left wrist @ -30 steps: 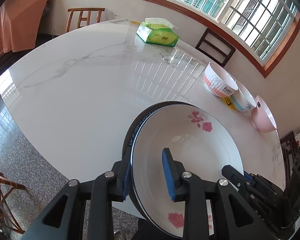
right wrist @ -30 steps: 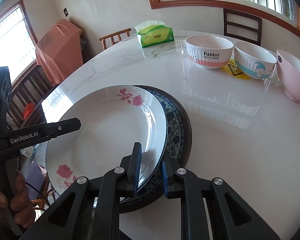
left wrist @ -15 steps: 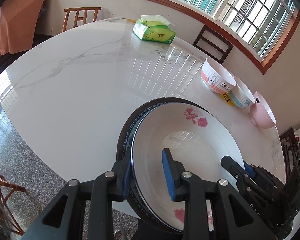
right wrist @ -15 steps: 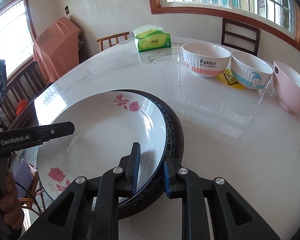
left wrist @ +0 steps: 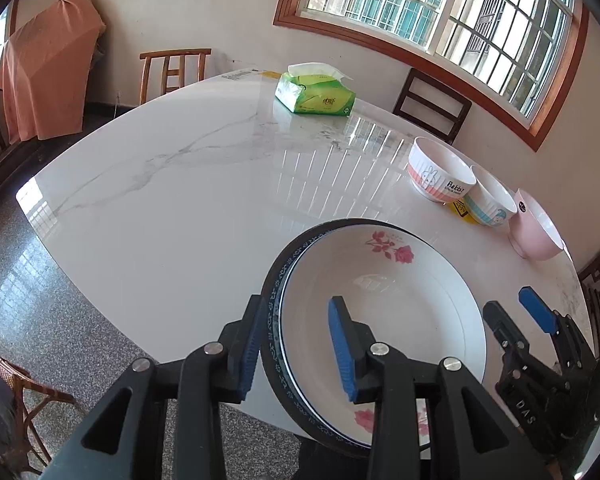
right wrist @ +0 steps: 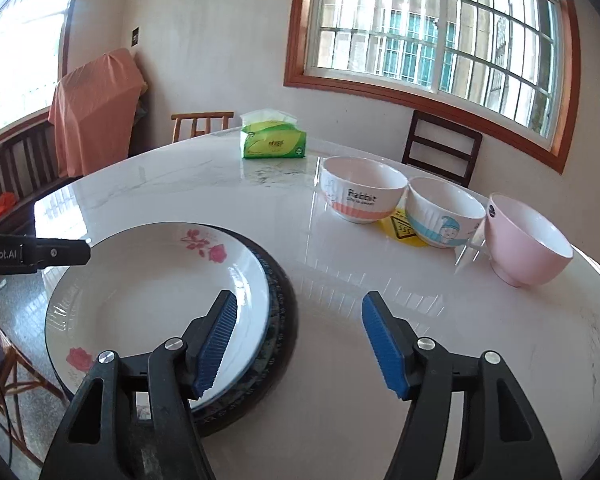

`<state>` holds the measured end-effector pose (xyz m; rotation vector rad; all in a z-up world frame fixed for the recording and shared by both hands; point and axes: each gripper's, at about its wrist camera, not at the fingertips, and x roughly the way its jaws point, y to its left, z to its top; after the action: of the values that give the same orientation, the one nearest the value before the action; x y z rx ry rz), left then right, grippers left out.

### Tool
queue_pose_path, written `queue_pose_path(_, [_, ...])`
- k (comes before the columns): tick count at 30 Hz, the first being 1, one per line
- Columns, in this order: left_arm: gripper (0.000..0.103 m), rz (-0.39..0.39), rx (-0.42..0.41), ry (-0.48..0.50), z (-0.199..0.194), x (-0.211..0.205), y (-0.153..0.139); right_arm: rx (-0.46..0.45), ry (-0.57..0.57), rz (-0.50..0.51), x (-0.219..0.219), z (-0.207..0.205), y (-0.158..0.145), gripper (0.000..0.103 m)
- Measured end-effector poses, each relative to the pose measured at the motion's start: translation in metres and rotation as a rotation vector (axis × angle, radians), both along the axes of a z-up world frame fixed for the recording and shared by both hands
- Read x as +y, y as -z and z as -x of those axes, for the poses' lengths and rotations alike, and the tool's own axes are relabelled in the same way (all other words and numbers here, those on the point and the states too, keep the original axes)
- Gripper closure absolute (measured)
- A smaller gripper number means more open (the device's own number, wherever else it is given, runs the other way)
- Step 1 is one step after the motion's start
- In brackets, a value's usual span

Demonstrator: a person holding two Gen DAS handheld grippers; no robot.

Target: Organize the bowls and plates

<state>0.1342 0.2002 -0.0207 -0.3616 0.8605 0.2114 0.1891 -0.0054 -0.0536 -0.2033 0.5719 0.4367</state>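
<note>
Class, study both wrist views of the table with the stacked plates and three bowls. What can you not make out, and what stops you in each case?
- Dark patterned plate: both views, mostly covered by the rose plate.
- Yellow sticker: right view, partly behind the bowls; symbol too small.
- Pink bowl's label: left view, too small.
- Left gripper: whether its pads touch the plates is unclear.

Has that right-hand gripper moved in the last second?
Yes. The right gripper has let go of the white rose-patterned plate, opened and lifted back; the pink bowl now sits lower in its view.
</note>
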Motion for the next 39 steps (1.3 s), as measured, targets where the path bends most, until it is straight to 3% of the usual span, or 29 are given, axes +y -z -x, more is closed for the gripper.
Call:
queue_pose_path(8, [0.065, -0.027, 0.003, 0.087, -0.003, -0.040, -0.011, 0.134, 0.247, -0.094, -0.124, -0.029, 0.011, 0.031])
queue_pose_path(13, [0.059, -0.029, 0.028, 0.199, -0.014, -0.086, -0.018, 0.253, 0.393, -0.253, -0.207, -0.037, 0.022, 0.031])
queue_pose_path(18, [0.058, 0.003, 0.074, 0.335, -0.037, -0.138, -0.026, 0.339, 0.446, -0.437, -0.262, -0.031, 0.034, 0.031])
queue_pose_path(20, [0.058, 0.044, 0.096, 0.393, -0.050, -0.159, -0.030, 0.368, 0.436, -0.474, -0.272, -0.029, 0.038, 0.039])
queue_pose_path(23, [0.058, 0.113, 0.125, 0.469, -0.071, -0.191, -0.037, 0.395, 0.405, -0.474, -0.278, -0.030, 0.041, 0.047])
queue_pose_path(28, [0.057, 0.215, 0.142, 0.507, -0.117, -0.233, -0.053, 0.386, 0.367, -0.383, -0.290, -0.042, 0.031, 0.047])
queue_pose_path(34, [0.053, 0.353, 0.169, 0.500, -0.184, -0.275, -0.056, 0.400, 0.289, -0.335, -0.315, -0.108, -0.018, 0.051])
queue_pose_path(39, [0.053, 0.503, 0.201, 0.409, -0.237, -0.286, -0.037, 0.403, 0.242, -0.234, -0.314, -0.184, -0.060, 0.052])
